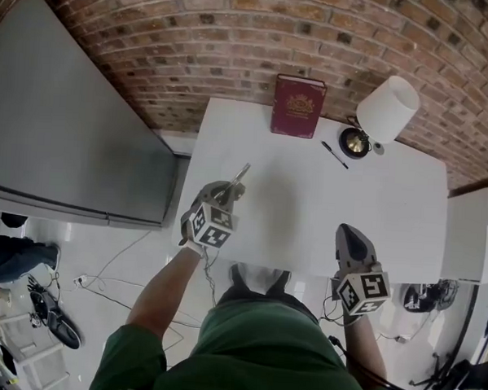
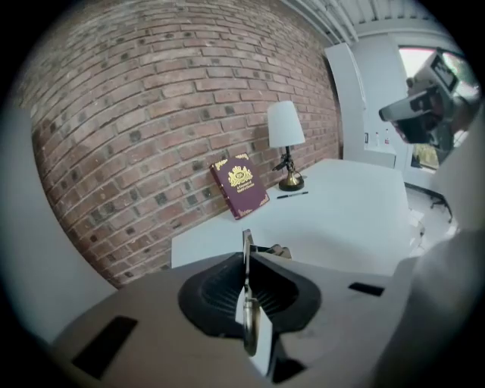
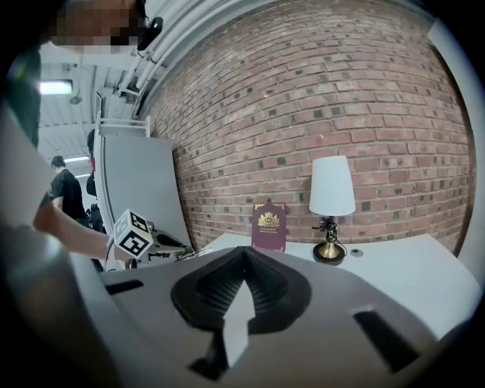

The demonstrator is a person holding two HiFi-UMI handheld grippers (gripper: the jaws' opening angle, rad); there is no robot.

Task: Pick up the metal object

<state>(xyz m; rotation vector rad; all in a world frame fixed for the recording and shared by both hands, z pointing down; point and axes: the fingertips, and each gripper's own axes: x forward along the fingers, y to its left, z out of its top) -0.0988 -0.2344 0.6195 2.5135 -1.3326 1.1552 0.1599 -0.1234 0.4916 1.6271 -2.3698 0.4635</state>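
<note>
Left gripper view: metal obj point(image 2: 246, 241) clamped in left tongs point(image 2: 248, 261), tip protruding; right tongs point(image 3: 244, 254) together.

Maroon book point(image 1: 298, 106) with gold crest, white table point(image 1: 324, 219), white lampshade point(image 1: 387, 108), red-brown brick wall point(image 1: 195, 33), silvery metal object point(image 1: 240, 175)

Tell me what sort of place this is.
Probably a staged desk corner in a lab or workshop: a white table with a lamp and book stands against a brick wall, and loose cables lie on the floor.
</note>
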